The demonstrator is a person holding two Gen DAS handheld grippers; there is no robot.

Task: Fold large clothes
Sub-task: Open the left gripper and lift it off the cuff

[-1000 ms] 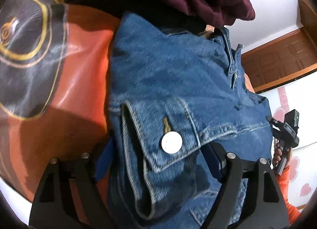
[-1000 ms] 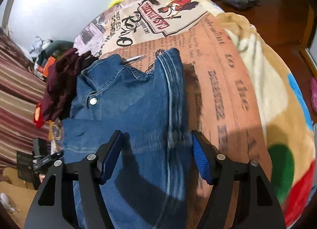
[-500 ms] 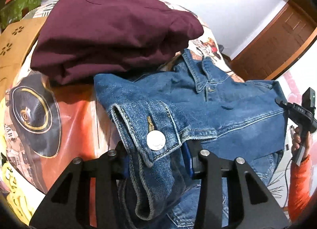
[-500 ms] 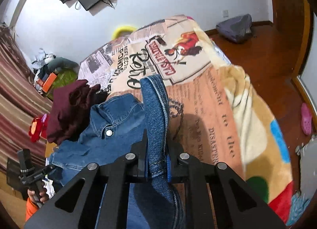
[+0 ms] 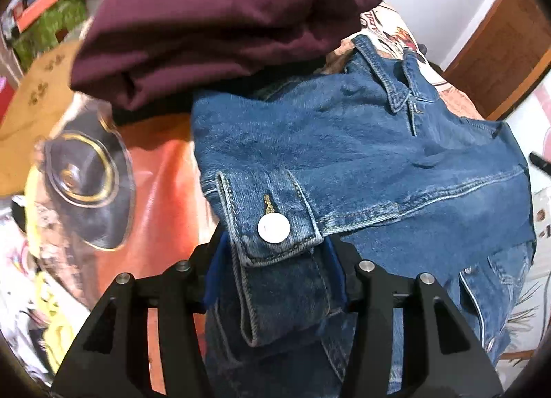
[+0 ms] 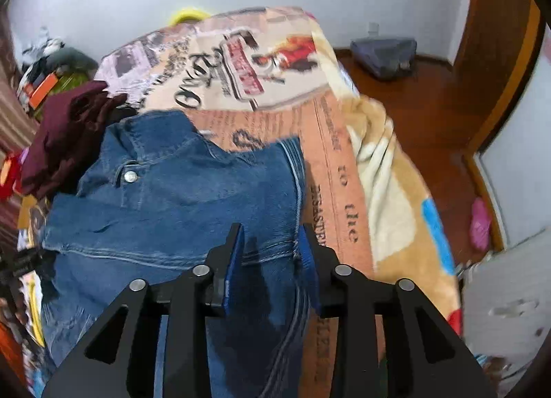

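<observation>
Left wrist: tool [image 5: 273, 270] apparently clamps cuff [image 5: 272, 222].

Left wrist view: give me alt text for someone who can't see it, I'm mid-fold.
The left gripper is shut on the buttoned cuff of a blue denim jacket, whose body and collar spread away to the right over a printed blanket. A folded maroon garment lies just behind the jacket, at the top.

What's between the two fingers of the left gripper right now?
In the left wrist view, the buttoned cuff of the denim jacket fills the gap of the left gripper; the blue pads press the denim on both sides.
</observation>
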